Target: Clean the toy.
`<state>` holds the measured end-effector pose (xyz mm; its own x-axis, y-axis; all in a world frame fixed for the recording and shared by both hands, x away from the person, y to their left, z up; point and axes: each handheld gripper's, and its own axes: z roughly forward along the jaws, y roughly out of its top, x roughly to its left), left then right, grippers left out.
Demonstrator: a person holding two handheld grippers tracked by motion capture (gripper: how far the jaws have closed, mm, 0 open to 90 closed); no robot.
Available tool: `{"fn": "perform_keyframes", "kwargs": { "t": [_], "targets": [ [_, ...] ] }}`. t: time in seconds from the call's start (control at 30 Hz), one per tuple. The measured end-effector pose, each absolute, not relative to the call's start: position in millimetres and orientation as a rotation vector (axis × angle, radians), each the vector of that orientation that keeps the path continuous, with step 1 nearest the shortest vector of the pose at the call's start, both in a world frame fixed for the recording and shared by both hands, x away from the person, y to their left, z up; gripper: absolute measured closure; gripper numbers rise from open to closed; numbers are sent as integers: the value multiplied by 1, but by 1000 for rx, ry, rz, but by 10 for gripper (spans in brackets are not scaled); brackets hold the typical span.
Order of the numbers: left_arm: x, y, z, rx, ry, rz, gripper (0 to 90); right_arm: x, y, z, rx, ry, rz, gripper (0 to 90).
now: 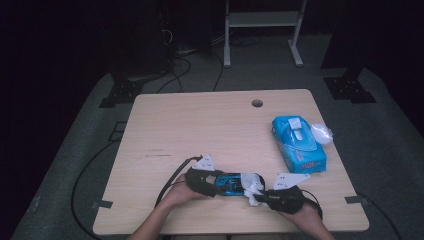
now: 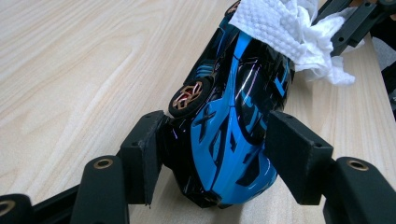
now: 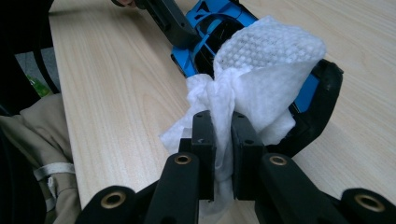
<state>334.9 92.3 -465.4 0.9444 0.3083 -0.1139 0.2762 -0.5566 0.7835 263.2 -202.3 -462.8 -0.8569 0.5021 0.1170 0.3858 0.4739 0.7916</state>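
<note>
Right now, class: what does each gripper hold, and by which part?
The left gripper clamps the blue toy car across its sides, near one end. The right gripper pinches the white tissue by its bunched end, draped over the car's other end.

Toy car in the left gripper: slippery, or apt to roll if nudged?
Probably slippery: the toy car has a glossy, curved body between the left gripper pads. Likely rolls if released, given its wheels. Looks stiff, unlike the tissue.

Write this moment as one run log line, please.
left gripper: grips toy car | right gripper: holds tissue on car | tissue box: aside
</note>
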Motion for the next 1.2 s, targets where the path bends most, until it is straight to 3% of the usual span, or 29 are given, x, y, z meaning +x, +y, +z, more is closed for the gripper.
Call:
{"fn": "perform_keyframes", "kwargs": {
  "t": [0.33, 0.6, 0.87, 1.2],
  "targets": [
    [330, 93, -463, 2204, 366, 91, 413, 259, -200, -440, 768, 2513, 1431, 816],
    [327, 93, -462, 2208, 345, 105, 436, 277, -196, -414, 806, 2423, 1444, 815],
    [326, 95, -461, 2205, 311, 111, 468, 306, -185, -425, 942, 2472, 1339, 812],
    [325, 99, -458, 2166, 272, 38, 564, 292, -187, -423, 895, 2507, 1350, 816]
  ]
}}
